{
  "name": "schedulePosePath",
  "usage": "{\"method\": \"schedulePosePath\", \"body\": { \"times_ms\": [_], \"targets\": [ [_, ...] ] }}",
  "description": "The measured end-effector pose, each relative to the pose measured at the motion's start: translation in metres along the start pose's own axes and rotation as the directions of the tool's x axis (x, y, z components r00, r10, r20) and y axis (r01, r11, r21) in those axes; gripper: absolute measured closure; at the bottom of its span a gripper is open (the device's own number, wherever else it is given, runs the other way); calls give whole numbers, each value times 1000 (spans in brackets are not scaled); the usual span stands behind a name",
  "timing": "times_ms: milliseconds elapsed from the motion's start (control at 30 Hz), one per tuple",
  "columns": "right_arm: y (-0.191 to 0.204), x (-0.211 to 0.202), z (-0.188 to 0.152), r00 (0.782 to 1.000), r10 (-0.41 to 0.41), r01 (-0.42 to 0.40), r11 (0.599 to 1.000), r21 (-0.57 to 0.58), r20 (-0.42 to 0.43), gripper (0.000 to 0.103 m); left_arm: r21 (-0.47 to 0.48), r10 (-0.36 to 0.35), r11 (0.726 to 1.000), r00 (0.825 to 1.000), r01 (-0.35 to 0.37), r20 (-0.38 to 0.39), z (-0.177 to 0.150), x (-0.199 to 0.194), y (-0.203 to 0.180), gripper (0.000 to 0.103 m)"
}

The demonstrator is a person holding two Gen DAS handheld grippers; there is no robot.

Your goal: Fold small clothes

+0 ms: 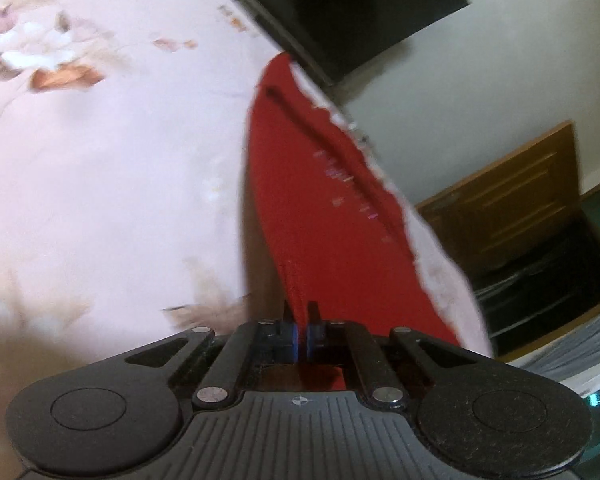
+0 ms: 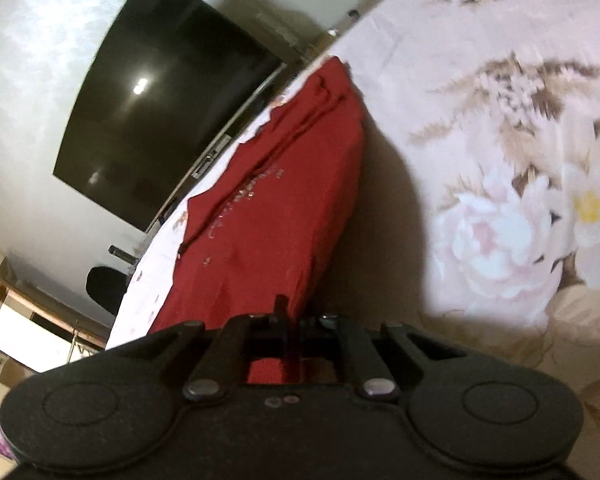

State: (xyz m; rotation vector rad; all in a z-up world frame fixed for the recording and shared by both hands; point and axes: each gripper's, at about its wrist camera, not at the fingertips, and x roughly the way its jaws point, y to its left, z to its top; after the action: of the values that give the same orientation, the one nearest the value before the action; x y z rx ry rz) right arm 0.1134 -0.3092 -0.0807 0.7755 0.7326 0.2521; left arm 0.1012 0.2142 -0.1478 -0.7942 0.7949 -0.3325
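The left gripper pinches the soft red knit garment; the right gripper likewise nips it. Both likely hold its near edge, ready to fold across the pale floral bedsheet.

Garment on bedsheet (near edge).

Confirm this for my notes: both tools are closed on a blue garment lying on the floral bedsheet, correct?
Not quite: the garment is red, not blue, as the left wrist view shows. The left tool and right tool are both closed on it, over the floral bedsheet.
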Motion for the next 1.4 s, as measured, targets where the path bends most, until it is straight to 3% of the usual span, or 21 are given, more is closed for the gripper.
{"method": "schedulePosePath", "body": {
  "times_ms": [33,133,200,433,667,867,1133,1400],
  "targets": [
    [-3,1,-1,1000,-11,10,1000,-14,-9,98,0,26,1000,999,-26,-19,-2,6,5,100],
    [-25,20,-7,993,-90,90,996,-1,-81,98,-22,12,1000,1000,-12,-2,-3,11,10,100],
    [-29,24,-9,994,-75,78,997,31,-84,98,-13,18,1000,1000,-18,1,-3,11,7,100],
    [-5,16,7,999,-42,42,999,-24,-30,98,-47,-24,999,999,26,31,9,6,-8,100],
    [28,8,43,998,9,1,990,-142,67,98,47,-93,995,989,88,114,58,9,-51,100],
    [47,19,88,990,49,-18,975,-223,134,98,64,-96,994,978,86,185,103,26,-75,100],
    [69,52,146,982,90,-37,954,-298,165,98,118,-93,991,963,64,254,167,64,-112,100],
    [61,109,205,983,92,-41,955,-294,161,98,180,-52,984,964,4,261,219,120,-137,100]
  ]
}}
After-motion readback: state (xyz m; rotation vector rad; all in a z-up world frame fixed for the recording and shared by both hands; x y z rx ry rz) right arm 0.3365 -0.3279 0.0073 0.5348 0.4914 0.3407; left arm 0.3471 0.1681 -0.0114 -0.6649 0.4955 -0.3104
